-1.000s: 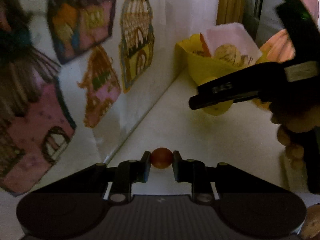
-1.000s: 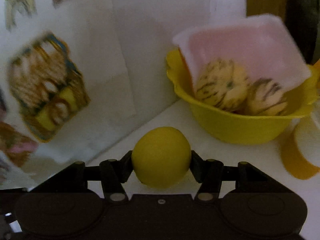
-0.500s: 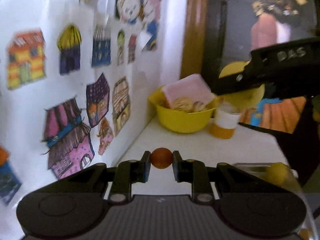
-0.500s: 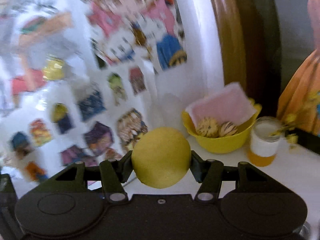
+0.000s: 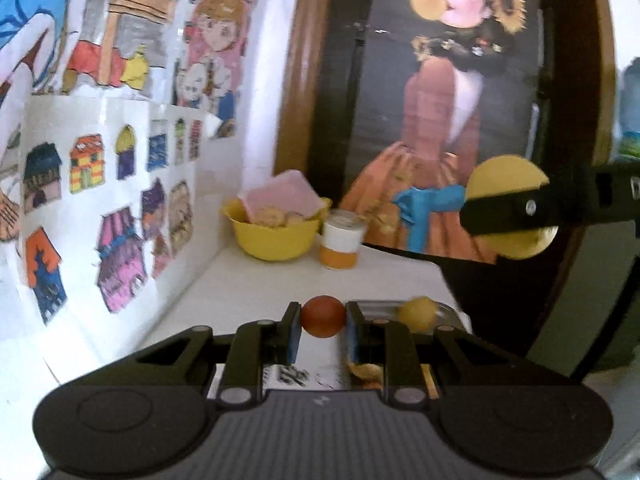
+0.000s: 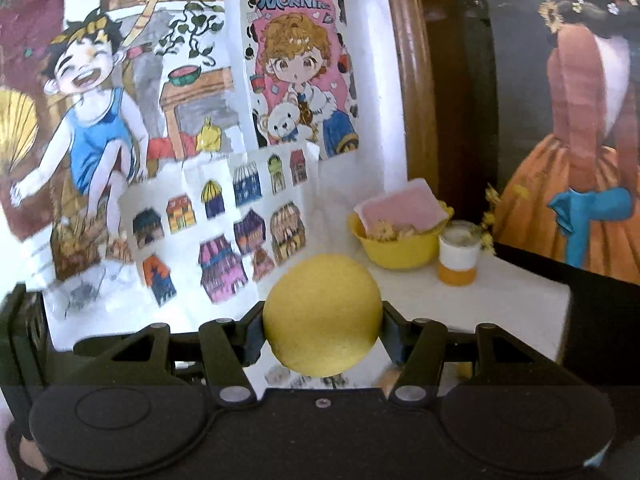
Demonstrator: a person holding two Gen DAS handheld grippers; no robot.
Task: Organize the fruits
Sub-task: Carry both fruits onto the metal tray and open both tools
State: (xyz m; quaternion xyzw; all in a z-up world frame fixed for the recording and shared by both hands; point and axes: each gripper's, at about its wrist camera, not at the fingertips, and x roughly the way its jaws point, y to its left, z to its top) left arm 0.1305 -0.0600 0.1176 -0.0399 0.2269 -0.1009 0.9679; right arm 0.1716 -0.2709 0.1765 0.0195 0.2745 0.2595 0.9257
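My left gripper is shut on a small red round fruit, held above the white tabletop. My right gripper is shut on a large yellow round fruit. In the left wrist view that same yellow fruit shows high at the right, clamped in the right gripper's fingers. A small yellow fruit lies in a clear container just past my left fingers. A yellow bowl with speckled fruits and a pink tray stands in the far corner.
An orange jar with a white band stands right of the bowl. A white wall with coloured house stickers runs along the left. A dark-framed painting closes the back. The table's right edge drops off to dark space.
Both grippers have pulled back and risen from the yellow bowl, each keeping its fruit. The bowl now looks far off, and the clear container has come into view under my left gripper.
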